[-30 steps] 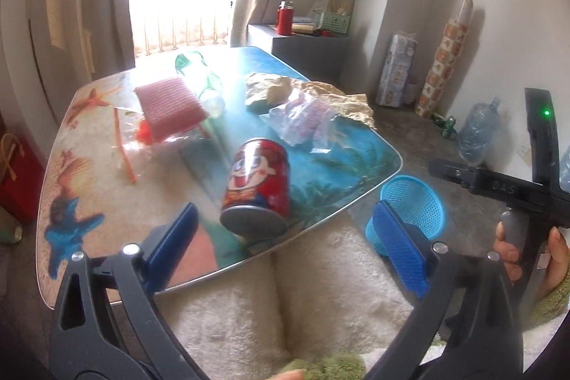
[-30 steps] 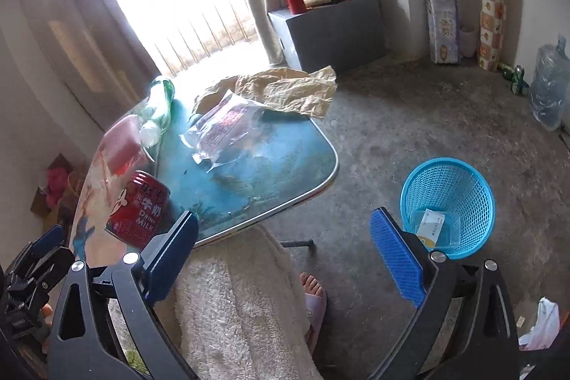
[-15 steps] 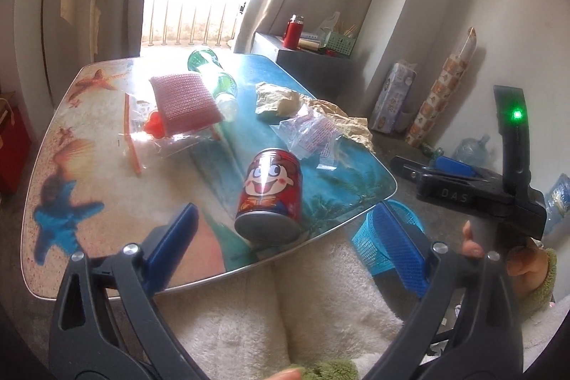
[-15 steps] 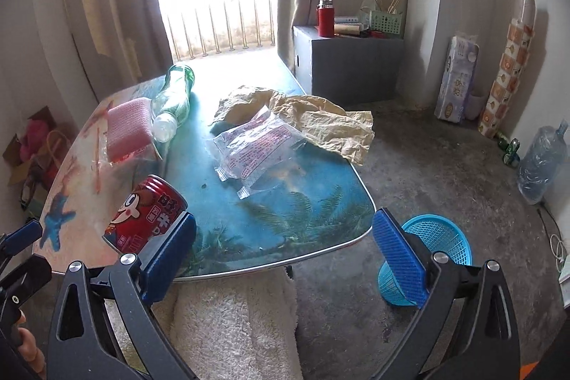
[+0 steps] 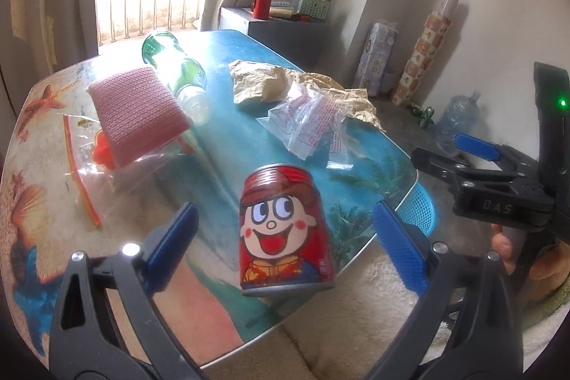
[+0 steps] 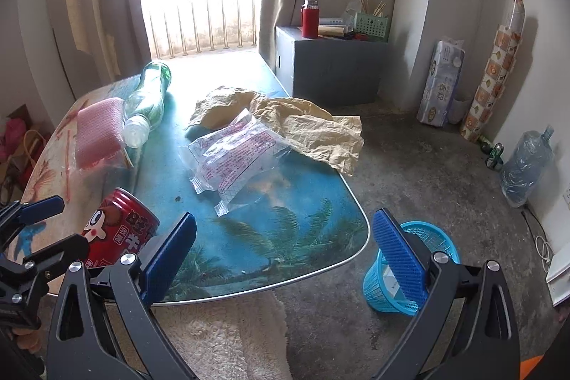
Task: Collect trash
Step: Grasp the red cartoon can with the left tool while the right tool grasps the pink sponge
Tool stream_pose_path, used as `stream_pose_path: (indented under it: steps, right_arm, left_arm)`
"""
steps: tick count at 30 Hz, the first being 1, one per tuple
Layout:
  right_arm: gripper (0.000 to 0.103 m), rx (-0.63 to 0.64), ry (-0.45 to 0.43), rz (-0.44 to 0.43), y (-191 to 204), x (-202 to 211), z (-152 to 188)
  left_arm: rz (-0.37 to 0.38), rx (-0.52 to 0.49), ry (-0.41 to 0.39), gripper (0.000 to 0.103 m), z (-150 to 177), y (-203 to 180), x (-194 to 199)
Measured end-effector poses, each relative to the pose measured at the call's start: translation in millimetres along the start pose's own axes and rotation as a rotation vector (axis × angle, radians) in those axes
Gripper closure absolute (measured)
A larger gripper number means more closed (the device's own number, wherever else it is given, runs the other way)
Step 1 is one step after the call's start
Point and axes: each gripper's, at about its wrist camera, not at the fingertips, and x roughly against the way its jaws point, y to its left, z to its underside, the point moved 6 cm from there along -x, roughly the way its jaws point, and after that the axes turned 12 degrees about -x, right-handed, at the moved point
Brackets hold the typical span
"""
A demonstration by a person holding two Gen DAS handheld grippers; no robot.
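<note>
The left gripper [image 5: 283, 246] is wide open, its two blue pads spread to either side of the red can [image 5: 285, 234], which stands upright near the front edge of the table [image 5: 221, 162] and touches neither pad; the opening looks set to straddle the can's width, so this reads as lining up for a grab, not a hold. The tool is held low and roughly level, aimed across the tabletop from the person's lap side. The right gripper [image 6: 283, 251] is also open and empty, held a little higher and further right, looking over the table corner toward the floor; a hand [image 5: 513, 251] grips its handle at the right of the left view. Beyond the can lie the other pieces: a clear wrapper [image 6: 235, 159] mid-table, crumpled brown paper [image 6: 302, 127] behind it and overhanging the far right edge, a green bottle [image 6: 148, 102] on its side, and a pink sponge [image 5: 137, 113] on a plastic bag. The blue basket [image 6: 409, 273] stands on the floor just off the table's near right corner, probably kept there so trash can be dropped within easy reach.
</note>
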Motion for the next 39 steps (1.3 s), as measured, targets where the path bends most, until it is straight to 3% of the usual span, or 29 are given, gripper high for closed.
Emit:
stream_pose_path:
  steps: [3,7,11,16,22,28,33,39]
  right_arm:
    - [0.007,-0.017,0.008,-0.017,-2.5,-6.0,-1.7]
    - [0.007,-0.038,0.029,-0.038,-6.4,-13.9,-1.9]
    - [0.007,-0.039,0.047,-0.054,-10.8,-19.4,0.0]
    - [0.007,-0.078,0.058,-0.05,-24.2,-21.0,-1.1]
    - [0.007,-0.13,0.047,-0.055,-33.7,-14.8,-1.5]
    - [0.007,-0.131,0.047,-0.101,-12.6,-8.1,-2.0]
    - [0.007,-0.108,0.089,-0.206,27.5,-7.6,-5.1]
    - [0.007,-0.034,0.198,-0.387,102.8,-21.4,-13.1]
  left_arm:
    - [-0.018,-0.041,0.077,0.009,-4.3,2.4,-18.3]
    - [-0.001,-0.021,0.173,0.011,-1.3,6.6,-37.6]
    - [0.068,0.042,0.267,0.025,6.9,5.9,-58.0]
    - [0.088,0.087,0.335,0.04,15.7,2.7,-74.8]
    - [0.086,0.119,0.298,0.041,14.4,4.7,-74.3]
    - [0.077,0.215,0.246,0.041,29.6,25.0,-54.4]
    - [0.017,0.316,0.184,0.041,55.0,62.5,-24.9]
    - [-0.076,0.408,0.124,0.041,80.7,104.6,5.6]
